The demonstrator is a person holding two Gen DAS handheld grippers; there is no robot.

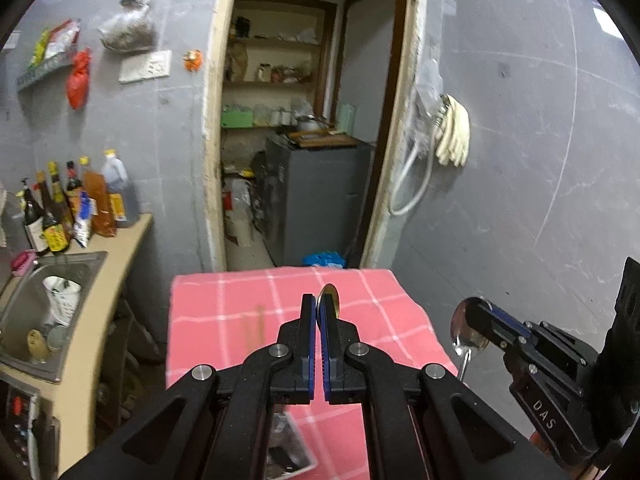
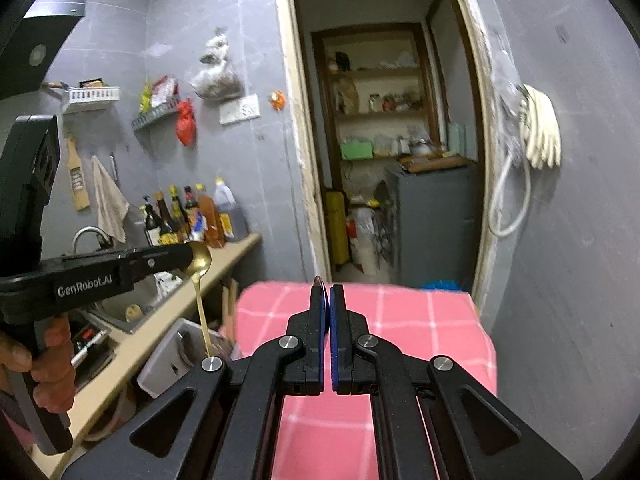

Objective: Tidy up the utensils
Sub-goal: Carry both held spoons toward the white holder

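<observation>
Spoons are in both of my grippers, up in the air over the pink checked cloth (image 1: 240,300) on the table. My left gripper (image 1: 320,312) has its two fingers squeezed tight on a gold spoon (image 1: 329,298). From the left camera I see only the round bowl of it poking up past the blue pads. From the right camera I see the whole gold spoon, with its long thin handle hanging straight down toward a white tub beside the counter. My right gripper (image 2: 329,304) is pinched tight on a silver spoon (image 1: 468,330). In the left view its shiny bowl sits against the fingers and its handle points down. In the right view only a thin edge of it shows above the pads.

I can read some words. The side of the left gripper says "GenRobot.AI" in white letters. The side of the right gripper says "DAS". A hand (image 2: 44,364) grips the left handle.

Bottles (image 2: 192,216) with labels stand on the counter by the sink (image 1: 52,312), but their writing is too small to read. Pale gloves (image 1: 454,132) hang by the doorway.
</observation>
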